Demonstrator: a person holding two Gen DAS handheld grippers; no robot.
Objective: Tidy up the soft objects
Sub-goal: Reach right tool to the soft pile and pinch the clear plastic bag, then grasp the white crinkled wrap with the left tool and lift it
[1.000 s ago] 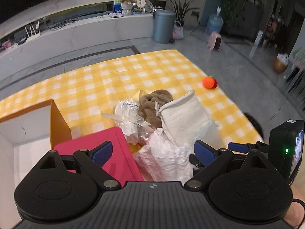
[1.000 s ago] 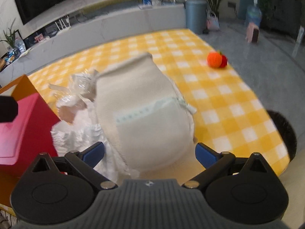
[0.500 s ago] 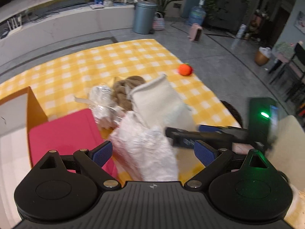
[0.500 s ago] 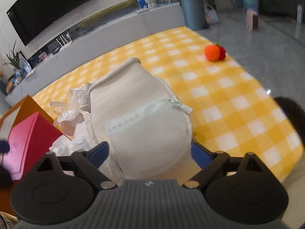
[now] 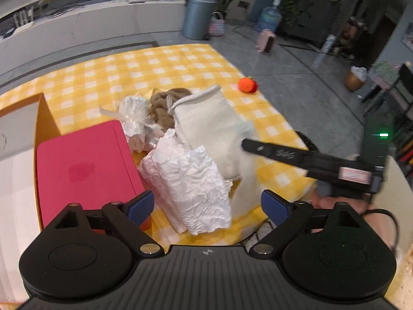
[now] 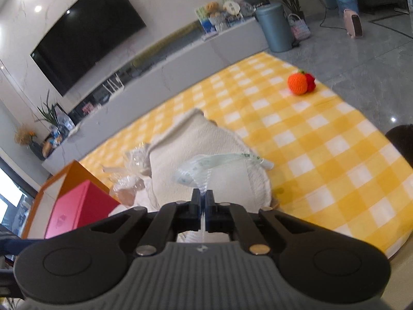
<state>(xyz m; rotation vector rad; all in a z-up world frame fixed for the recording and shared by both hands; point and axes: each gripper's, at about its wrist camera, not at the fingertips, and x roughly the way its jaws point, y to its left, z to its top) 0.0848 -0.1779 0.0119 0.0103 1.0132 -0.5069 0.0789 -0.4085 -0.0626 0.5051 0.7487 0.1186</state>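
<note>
A cream towel (image 5: 209,129) lies in a pile on the yellow checked cloth (image 5: 144,67), with a crumpled white item (image 5: 193,180), a brown plush (image 5: 165,103) and a clear-wrapped bundle (image 5: 134,116). My right gripper (image 6: 202,196) is shut on the near edge of the cream towel (image 6: 201,149), by its pale label strip (image 6: 206,162). It also shows from the side in the left wrist view (image 5: 247,144). My left gripper (image 5: 207,204) is open and empty, just above the crumpled white item.
An orange box (image 5: 44,113) holding a pink case (image 5: 82,165) stands left of the pile. An orange knitted fruit (image 6: 300,82) lies at the cloth's far right. The table's front edge is near. A TV console and a bin (image 5: 197,16) stand behind.
My right gripper has closed from wide open onto the towel's near edge and lifted the view. My left gripper has drawn back and up a little, still open.
</note>
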